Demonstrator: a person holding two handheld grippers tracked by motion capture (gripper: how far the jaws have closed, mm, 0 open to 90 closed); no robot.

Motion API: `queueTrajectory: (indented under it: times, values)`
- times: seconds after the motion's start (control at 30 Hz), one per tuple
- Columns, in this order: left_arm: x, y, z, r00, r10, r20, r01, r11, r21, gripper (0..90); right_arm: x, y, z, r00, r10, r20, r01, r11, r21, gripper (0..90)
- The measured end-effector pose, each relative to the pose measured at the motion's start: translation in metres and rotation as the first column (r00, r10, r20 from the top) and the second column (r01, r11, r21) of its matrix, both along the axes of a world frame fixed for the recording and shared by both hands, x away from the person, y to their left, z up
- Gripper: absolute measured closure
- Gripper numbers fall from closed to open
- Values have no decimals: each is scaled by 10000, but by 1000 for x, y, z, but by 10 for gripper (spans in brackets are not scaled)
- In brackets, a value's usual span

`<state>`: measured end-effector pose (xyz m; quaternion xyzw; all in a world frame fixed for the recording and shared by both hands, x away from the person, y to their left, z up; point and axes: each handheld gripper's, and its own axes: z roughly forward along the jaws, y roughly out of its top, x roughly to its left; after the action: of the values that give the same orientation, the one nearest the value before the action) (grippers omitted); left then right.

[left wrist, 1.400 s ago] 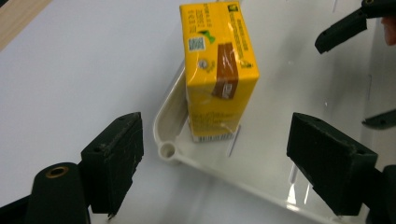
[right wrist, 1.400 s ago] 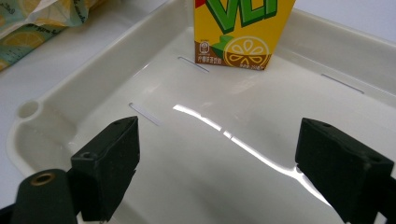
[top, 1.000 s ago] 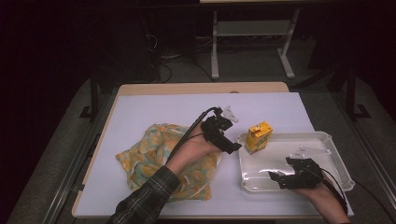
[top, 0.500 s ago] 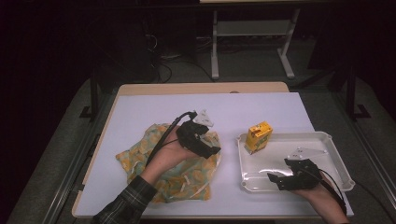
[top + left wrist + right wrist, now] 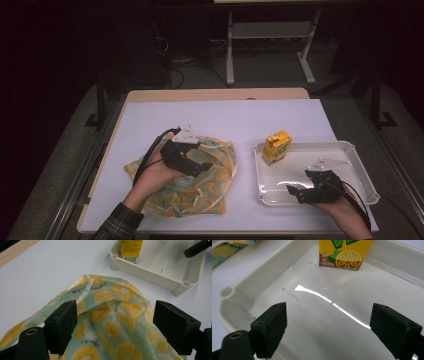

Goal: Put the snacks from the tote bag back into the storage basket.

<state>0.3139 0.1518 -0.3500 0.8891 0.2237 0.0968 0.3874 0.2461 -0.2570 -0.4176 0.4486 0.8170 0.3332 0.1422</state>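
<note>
Now | left gripper (image 5: 200, 167) is hanging wide open, empty, over lemon bag (image 5: 210, 185), ready to grab | right gripper (image 5: 300, 191) is waiting wide open, empty, in tray (image 5: 361, 165) near juice box (image 5: 276, 147)

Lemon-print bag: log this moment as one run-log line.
left claw: open, over lemon-print bag | right claw: open, over tray | juice carton: upright in tray

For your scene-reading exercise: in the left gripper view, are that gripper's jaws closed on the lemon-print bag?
No: the left gripper has its jaws wide apart above the lemon-print bag, gripping nothing.
</note>
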Motion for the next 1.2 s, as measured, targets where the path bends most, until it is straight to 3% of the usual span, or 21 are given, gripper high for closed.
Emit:
queueTrajectory:
  times: [0.43, 0.53, 0.7, 0.9, 1.03, 1.2]
  values:
    - [-22, 53, -11, 9978, 646, 178, -645, 9979, -46, 196, 1, 0, 0, 9999, -61, -120, 63, 9999, 118, 167]
    - [-27, 66, -11, 9957, 899, 241, -894, 9958, -219, 196, 1, 0, 2, 9998, -130, -133, 134, 9996, 254, 245]
    - [-35, 89, -13, 9905, 1356, 216, -1348, 9902, -359, 196, 6, 4, 4, 9999, -28, 109, 24, 9994, 335, 509]
    - [-43, 115, -16, 9840, 1765, 224, -1759, 9840, -296, 196, 16, 9, 7, 9999, 170, 18, -171, 9982, 569, 798]
    - [-49, 130, -19, 9779, 2086, 168, -2080, 9776, -317, 195, 26, 14, 9, 9992, 399, -7, -397, 9964, 749, 894]
    - [-54, 146, -24, 9692, 2459, 88, -2454, 9685, -418, 189, 38, 24, 10, 9978, 660, 17, -660, 9960, 605, 896]
